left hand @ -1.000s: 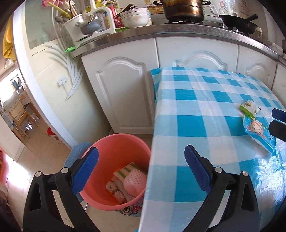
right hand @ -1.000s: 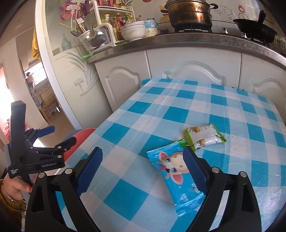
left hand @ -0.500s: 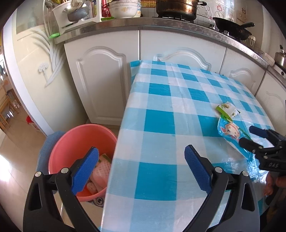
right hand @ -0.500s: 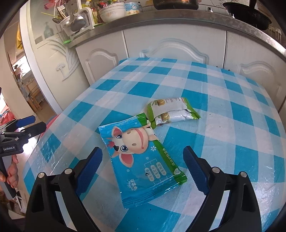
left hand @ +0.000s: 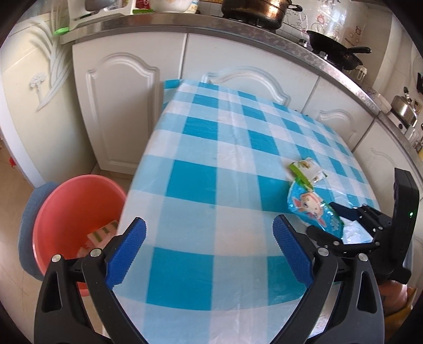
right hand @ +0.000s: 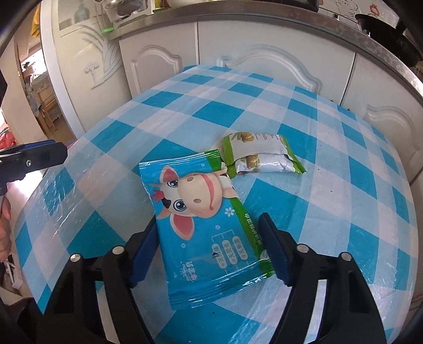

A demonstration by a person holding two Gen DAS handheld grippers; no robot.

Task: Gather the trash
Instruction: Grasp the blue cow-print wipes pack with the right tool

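A blue wet-wipe packet with a cartoon cow (right hand: 203, 211) lies on the blue checked table; it also shows in the left wrist view (left hand: 312, 209). A green and white snack wrapper (right hand: 261, 156) lies just beyond it, touching its far end, and shows in the left wrist view (left hand: 306, 170). My right gripper (right hand: 208, 232) is open, its fingers either side of the packet's near end. My left gripper (left hand: 208, 238) is open and empty over the table's left front part. A pink bucket (left hand: 58, 201) with wrappers inside stands on the floor left of the table.
White kitchen cabinets (left hand: 127, 87) run behind the table, with a pot (left hand: 253, 10) and a pan (left hand: 333, 50) on the counter. The bucket stands on a blue-grey mat (left hand: 31, 201). The left gripper's tip (right hand: 34, 156) shows at the right wrist view's left edge.
My right gripper has moved forward so its fingers now straddle the blue packet's near end. My left gripper has swung right, from over the bucket to over the table.
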